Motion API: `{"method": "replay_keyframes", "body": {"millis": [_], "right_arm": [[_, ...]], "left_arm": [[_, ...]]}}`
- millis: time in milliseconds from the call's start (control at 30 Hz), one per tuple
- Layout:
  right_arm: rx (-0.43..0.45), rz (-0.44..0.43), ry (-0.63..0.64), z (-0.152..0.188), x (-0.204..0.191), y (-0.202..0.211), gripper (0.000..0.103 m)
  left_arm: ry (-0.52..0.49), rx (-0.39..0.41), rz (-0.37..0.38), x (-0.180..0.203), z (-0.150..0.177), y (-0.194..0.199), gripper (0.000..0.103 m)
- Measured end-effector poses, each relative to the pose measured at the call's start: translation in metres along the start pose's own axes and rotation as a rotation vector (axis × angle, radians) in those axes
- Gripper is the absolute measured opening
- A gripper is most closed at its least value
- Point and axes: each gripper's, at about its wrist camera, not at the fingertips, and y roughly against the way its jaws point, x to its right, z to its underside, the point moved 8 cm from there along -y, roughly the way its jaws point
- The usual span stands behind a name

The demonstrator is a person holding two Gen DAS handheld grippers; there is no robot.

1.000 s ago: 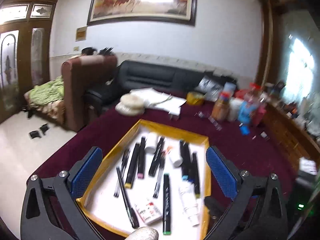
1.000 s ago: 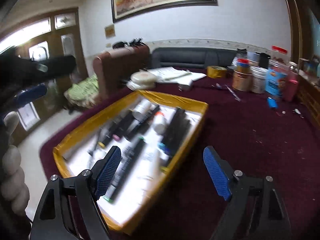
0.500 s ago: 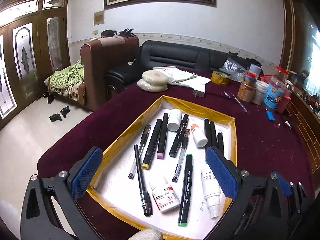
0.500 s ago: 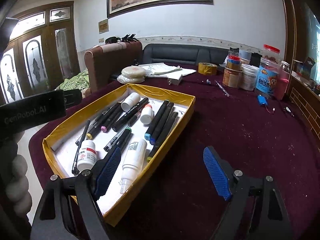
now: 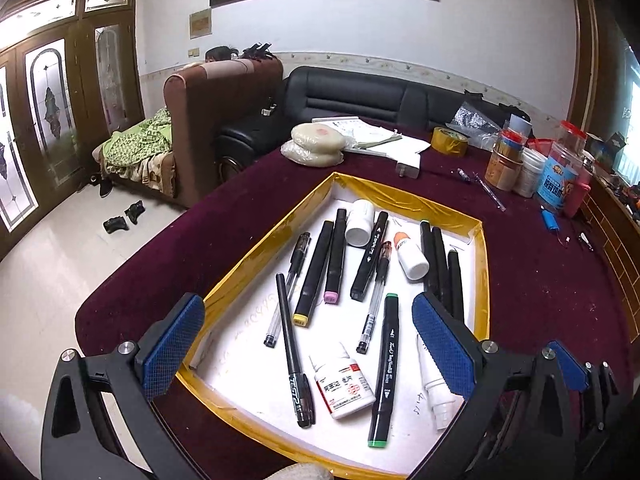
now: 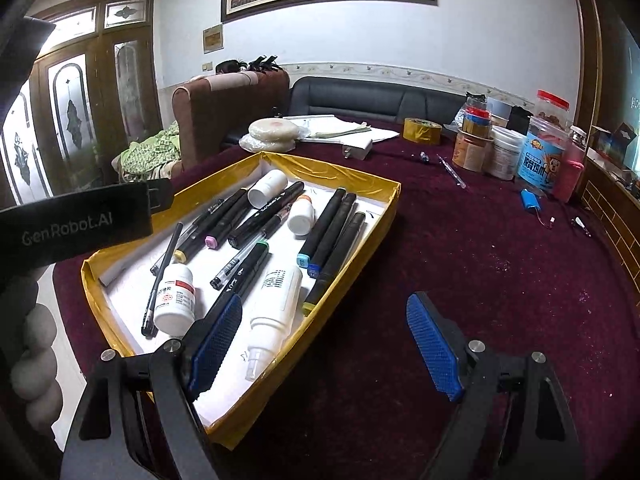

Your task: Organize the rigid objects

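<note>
A shallow white tray with a gold rim [image 5: 402, 194] [image 6: 352, 176] lies on the dark red table. It holds several black markers and pens, a green-capped marker [image 5: 383, 372], a white pill bottle with a red label [image 5: 342, 384] [image 6: 176, 300], a white spray bottle [image 6: 274, 306] and two small white bottles [image 5: 412, 258]. My left gripper [image 5: 308, 346] is open and empty, hovering over the tray's near end. My right gripper [image 6: 324, 346] is open and empty, over the tray's near right corner and the bare cloth.
Jars and tubs [image 6: 540, 152] stand at the back right, with a tape roll [image 6: 422, 131], a white charger [image 6: 358, 150], papers and a blue lighter [image 6: 530, 201]. Sofas stand beyond the table's far edge. The left gripper's body [image 6: 76, 224] shows at the right view's left.
Both grippers have tilted down and come closer over the tray, which now fills more of each view. Both have stayed open and empty.
</note>
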Motion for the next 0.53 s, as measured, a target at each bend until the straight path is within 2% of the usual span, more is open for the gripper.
{"method": "replay_keyframes", "body": {"millis": [533], "right_arm": [[-0.016, -0.007, -0.01, 0.0021, 0.0038, -0.0038, 0.081]], "left_arm": [[-0.011, -0.028, 0.0, 0.0033, 0.0055, -0.0035, 0.103]]}}
